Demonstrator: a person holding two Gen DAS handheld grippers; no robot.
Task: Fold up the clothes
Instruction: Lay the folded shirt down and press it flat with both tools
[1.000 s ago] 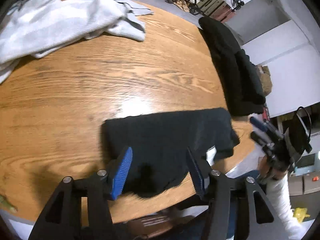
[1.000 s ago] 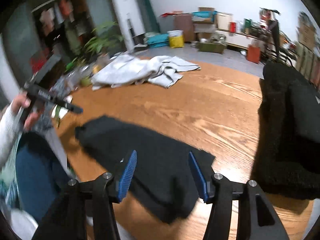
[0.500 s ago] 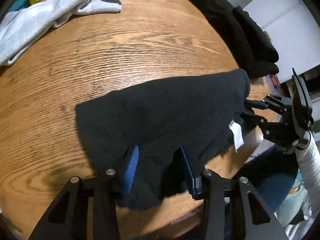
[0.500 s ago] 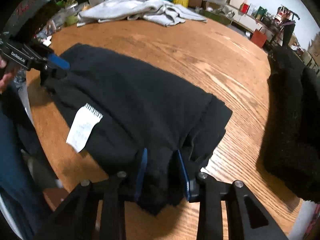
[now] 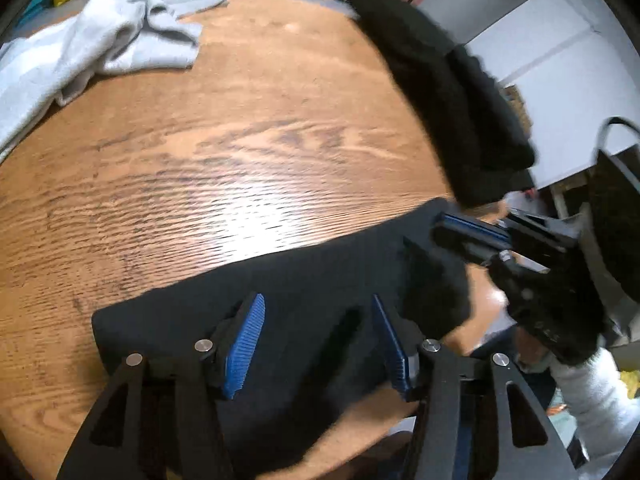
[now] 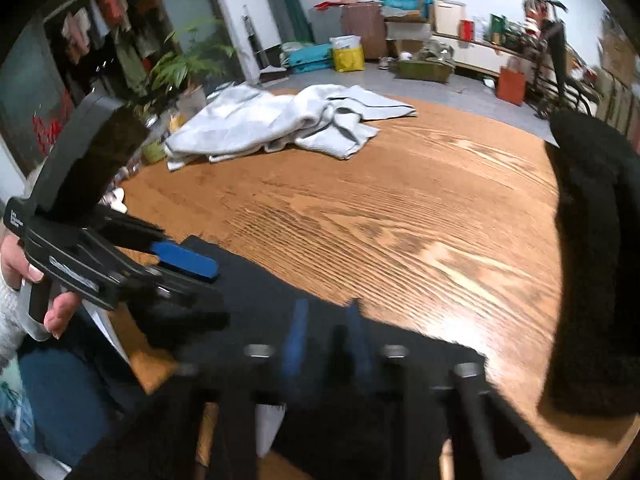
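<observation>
A black garment [image 5: 304, 276] lies flat near the front edge of the round wooden table [image 5: 240, 140]. My left gripper [image 5: 316, 344] hovers over its near part, open, with nothing between its blue pads. In the left wrist view my right gripper [image 5: 444, 226] sits at the garment's right corner, fingers close together on the cloth. The right wrist view is blurred. There my right gripper [image 6: 326, 336] has only a narrow gap, with dark cloth of the black garment [image 6: 256, 292] in it. My left gripper [image 6: 200, 280] shows at the left, over the garment's far end.
A crumpled pale grey garment [image 5: 100, 40] lies at the table's far left, also visible as a grey heap [image 6: 280, 120]. A black fleece pile [image 5: 448, 92] occupies the right side [image 6: 592, 240]. A person's white sleeve [image 5: 592, 392] is beside the table edge. Bare wood lies between the garments.
Half a second ago both grippers were shut on the black garment. My left gripper has since opened and let go, and both cameras have tilted up. The right stays closed.
</observation>
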